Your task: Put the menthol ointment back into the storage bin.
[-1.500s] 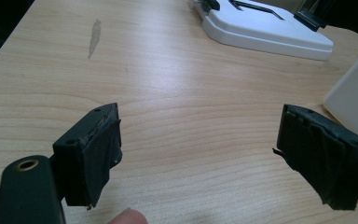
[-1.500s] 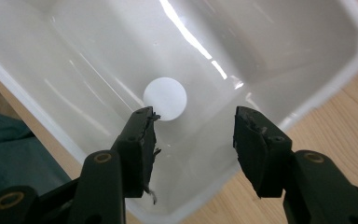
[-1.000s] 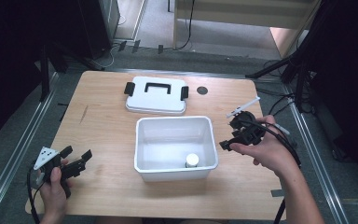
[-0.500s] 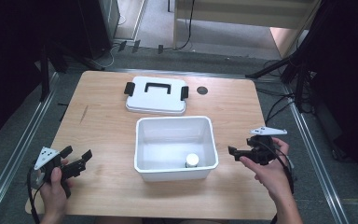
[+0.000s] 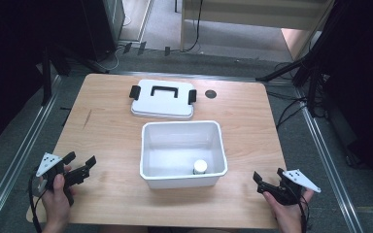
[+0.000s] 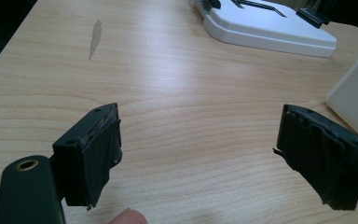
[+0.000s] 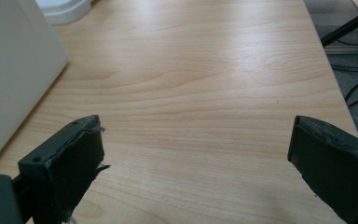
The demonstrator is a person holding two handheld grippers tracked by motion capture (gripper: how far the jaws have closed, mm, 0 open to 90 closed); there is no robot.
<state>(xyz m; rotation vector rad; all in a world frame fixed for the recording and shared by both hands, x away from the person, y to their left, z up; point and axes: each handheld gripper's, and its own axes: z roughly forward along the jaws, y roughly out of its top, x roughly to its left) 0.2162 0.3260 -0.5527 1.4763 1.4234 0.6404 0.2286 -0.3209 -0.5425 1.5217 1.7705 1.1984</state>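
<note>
Open white rigid plastic box at the middle of the pale wood-grain tabletop, small white-capped jar standing in its near right corner. Flat white lid with black handle and clips just behind. Likely light, stiff, smooth; best taken by rim or handle. Left gripper and right gripper both spread wide, empty, near the front corners.
</note>
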